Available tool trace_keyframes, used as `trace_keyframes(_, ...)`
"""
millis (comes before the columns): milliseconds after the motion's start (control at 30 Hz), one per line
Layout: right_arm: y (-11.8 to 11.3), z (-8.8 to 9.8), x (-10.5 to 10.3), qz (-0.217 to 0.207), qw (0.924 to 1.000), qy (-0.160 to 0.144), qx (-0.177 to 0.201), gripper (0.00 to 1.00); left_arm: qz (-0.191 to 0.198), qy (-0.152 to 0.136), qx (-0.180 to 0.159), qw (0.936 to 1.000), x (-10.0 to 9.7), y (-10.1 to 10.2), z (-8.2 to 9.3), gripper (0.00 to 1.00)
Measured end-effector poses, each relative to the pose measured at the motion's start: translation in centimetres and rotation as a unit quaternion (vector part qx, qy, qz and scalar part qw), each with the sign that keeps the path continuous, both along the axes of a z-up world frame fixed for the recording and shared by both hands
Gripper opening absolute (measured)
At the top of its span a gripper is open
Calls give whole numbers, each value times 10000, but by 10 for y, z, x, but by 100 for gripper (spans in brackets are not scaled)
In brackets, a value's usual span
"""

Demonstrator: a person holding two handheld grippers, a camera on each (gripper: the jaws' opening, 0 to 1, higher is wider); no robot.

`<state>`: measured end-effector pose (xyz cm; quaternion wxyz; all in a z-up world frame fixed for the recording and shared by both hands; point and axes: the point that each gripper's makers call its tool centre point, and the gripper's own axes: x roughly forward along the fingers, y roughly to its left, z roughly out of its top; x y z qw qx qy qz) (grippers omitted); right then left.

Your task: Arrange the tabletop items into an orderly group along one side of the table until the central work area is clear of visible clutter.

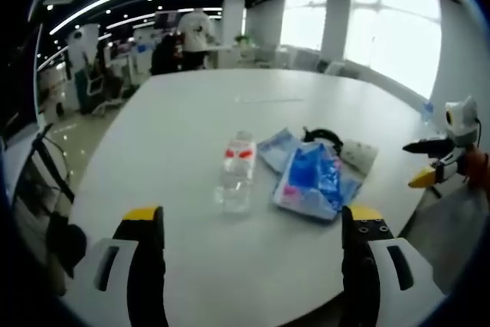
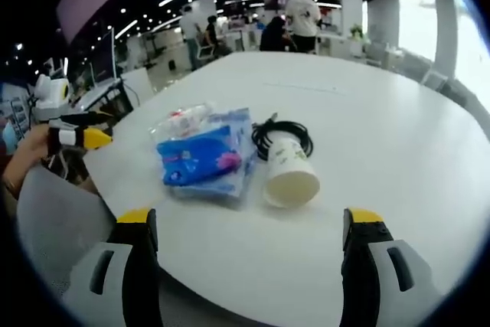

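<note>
Opening step, nothing gathered yet. Clear bottle lying left, blue packet beside it, black cable and tipped paper cup rightward, mid-table. Left gripper and right gripper wide, empty. Next, probably: closing on the bottle.

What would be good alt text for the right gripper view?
A paper cup lies on its side on a white table, beside a blue packet, a black cable and a bottle. The right gripper is open in front of them.
</note>
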<state>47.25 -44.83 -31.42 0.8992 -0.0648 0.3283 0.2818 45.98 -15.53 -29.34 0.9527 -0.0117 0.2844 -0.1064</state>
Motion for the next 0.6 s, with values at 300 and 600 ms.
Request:
trace_keyframes(300, -2, 2, 2, -47, 10000, -52, -15, 100, 2, 30, -14, 10000, -1, -1, -1, 92)
trace_keyframes(600, 3, 3, -2, 88, 9999, -88, -38, 100, -7, 24, -35, 10000, -2, -3, 0, 92)
